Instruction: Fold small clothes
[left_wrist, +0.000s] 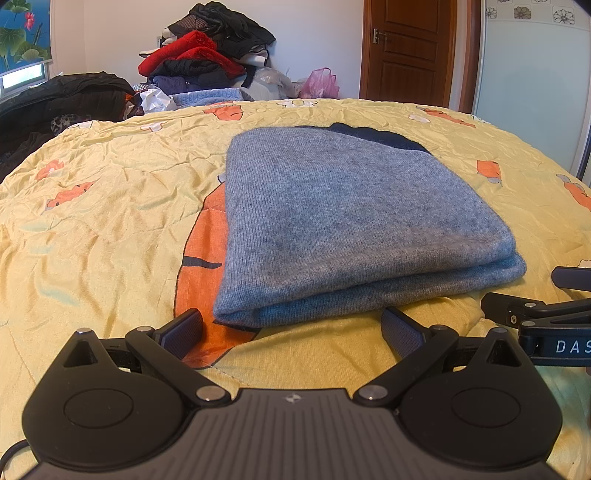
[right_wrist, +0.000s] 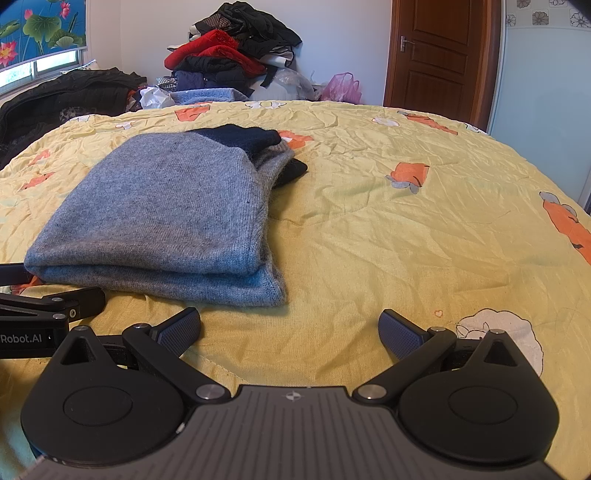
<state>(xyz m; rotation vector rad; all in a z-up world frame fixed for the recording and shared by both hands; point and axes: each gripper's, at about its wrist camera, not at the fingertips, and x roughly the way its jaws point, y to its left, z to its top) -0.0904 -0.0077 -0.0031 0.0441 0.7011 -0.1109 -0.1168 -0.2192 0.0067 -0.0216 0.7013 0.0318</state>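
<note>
Evidently the grey knit sweater (left_wrist: 343, 218) is already folded into a thick packet on the yellow quilt (left_wrist: 110, 206), lying at 12 o'clock just beyond the left gripper (left_wrist: 291, 328) and toward 10 o'clock from the right gripper (right_wrist: 290, 328). Both grippers have their fingers spread wide, pinching nothing. The wool looks soft, limp and light, with layers that would probably slide apart. Any hold is likely best at the near doubled edge (right_wrist: 159, 275), pinching all layers together, not the loose navy sleeve (right_wrist: 251, 138) at the far end.
</note>
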